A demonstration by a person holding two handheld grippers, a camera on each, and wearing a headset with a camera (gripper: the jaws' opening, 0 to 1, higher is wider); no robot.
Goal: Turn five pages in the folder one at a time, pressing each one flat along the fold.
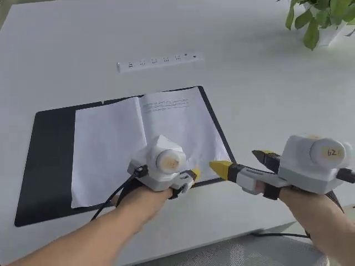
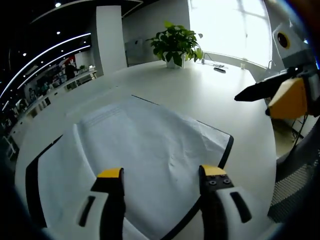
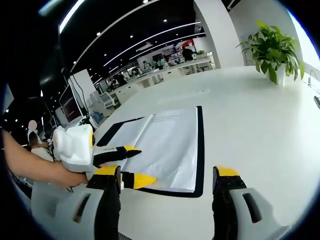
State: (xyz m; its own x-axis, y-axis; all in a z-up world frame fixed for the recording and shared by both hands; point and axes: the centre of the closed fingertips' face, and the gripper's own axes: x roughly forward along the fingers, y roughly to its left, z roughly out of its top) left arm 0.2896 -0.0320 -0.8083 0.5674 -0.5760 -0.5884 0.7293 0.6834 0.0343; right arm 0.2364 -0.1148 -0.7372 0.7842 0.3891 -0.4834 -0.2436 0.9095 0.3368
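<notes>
On the desk (image 1: 266,83) the folder (image 1: 50,160) lies open, its fold (image 1: 141,124) running away from the person, left tongs (image 2: 162,172) open and empty over the near edge of the right page (image 1: 183,127), right tongs (image 3: 167,171) open, empty, just off its right edge.

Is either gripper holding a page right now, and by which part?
Nothing is held. The left gripper is open over the right page; the right gripper is open beside the folder.
</notes>
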